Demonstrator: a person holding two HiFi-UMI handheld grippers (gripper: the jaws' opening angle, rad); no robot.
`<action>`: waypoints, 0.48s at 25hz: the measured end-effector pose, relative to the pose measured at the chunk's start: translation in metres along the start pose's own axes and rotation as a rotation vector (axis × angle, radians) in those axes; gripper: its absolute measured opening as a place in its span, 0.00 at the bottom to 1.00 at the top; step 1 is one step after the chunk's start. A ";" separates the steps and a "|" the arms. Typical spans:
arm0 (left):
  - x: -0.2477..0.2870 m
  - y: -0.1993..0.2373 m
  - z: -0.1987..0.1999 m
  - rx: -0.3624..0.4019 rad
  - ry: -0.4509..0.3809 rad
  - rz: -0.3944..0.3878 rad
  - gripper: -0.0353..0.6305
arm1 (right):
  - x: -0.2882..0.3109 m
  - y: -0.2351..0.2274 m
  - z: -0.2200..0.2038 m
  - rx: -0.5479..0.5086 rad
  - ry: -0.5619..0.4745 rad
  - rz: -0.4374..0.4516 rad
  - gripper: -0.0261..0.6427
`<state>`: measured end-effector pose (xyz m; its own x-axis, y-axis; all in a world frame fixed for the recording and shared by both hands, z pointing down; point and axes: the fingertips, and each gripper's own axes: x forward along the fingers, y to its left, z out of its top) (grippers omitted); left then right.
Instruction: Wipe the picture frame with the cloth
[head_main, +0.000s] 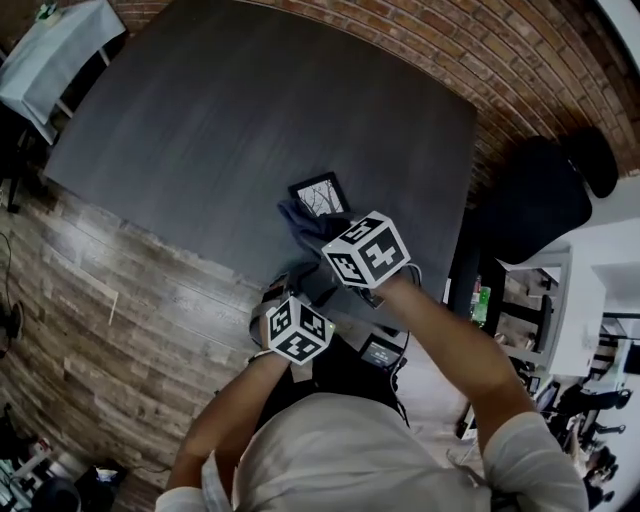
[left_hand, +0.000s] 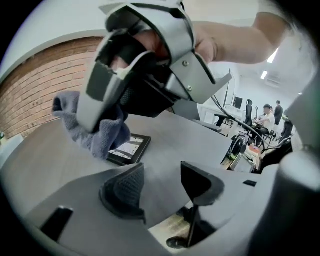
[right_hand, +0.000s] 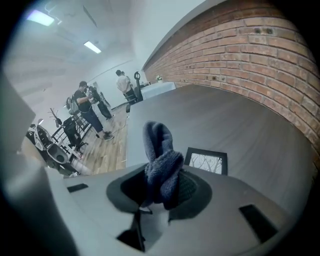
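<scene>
A small black picture frame (head_main: 318, 194) holding a tree drawing lies flat on the dark grey table (head_main: 230, 130), near its front right part. My right gripper (head_main: 312, 228) is shut on a blue-grey cloth (head_main: 298, 215), which hangs just over the frame's near left corner. In the right gripper view the cloth (right_hand: 161, 167) bunches up between the pads, with the frame (right_hand: 206, 161) behind it. My left gripper (left_hand: 161, 182) stands open and empty, lower and nearer to me. Its view shows the cloth (left_hand: 97, 132) above the frame (left_hand: 129, 149).
A black office chair (head_main: 545, 195) stands right of the table. A white-covered table (head_main: 55, 50) is at the far left. Wood flooring (head_main: 110, 320) runs along the table's left and near sides. People stand in the background (right_hand: 90, 107).
</scene>
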<state>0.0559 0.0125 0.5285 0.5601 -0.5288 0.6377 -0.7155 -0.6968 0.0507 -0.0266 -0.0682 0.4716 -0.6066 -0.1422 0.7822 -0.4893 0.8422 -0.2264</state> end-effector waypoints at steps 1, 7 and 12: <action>-0.008 0.001 0.001 -0.014 -0.012 -0.002 0.39 | -0.005 0.000 0.003 0.000 -0.015 -0.005 0.19; -0.060 0.009 0.011 -0.134 -0.127 -0.030 0.19 | -0.041 0.002 0.014 0.037 -0.109 -0.033 0.19; -0.113 0.025 0.026 -0.253 -0.263 -0.026 0.15 | -0.076 0.007 0.021 0.097 -0.215 -0.069 0.19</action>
<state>-0.0146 0.0426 0.4378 0.6439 -0.6420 0.4162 -0.7620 -0.5871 0.2733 0.0025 -0.0624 0.3981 -0.6839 -0.3135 0.6588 -0.5859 0.7740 -0.2399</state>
